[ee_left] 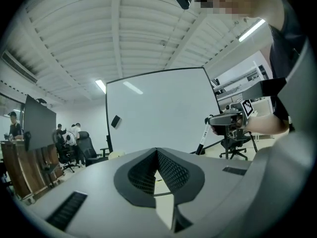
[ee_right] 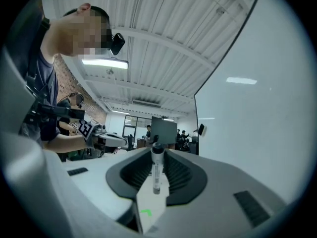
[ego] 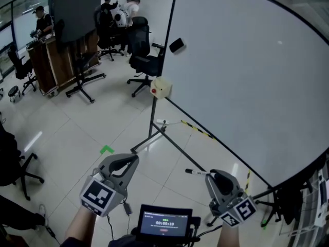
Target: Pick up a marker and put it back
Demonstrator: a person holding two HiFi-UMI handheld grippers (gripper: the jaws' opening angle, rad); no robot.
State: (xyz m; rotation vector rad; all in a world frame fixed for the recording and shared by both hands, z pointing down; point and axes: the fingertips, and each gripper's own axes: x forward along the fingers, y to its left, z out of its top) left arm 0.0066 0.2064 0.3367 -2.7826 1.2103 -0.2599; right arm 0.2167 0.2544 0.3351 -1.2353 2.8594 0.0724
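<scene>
Lower right of the head view, the right hand-held gripper [ego: 211,175] is clenched on the marker [ego: 197,172] (one end pokes out leftward) beside the whiteboard [ego: 247,76]. The left hand-held gripper [ego: 132,159], lower left, is closed on nothing.

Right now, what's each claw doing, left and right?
Left claw: closed, empty.
Right claw: closed on a marker.

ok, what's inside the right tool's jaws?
A marker, white body with a dark end, gripped by the right tool between its pads. Nothing else shows in the gap. The parts of its sides that the pads press on are covered.
</scene>
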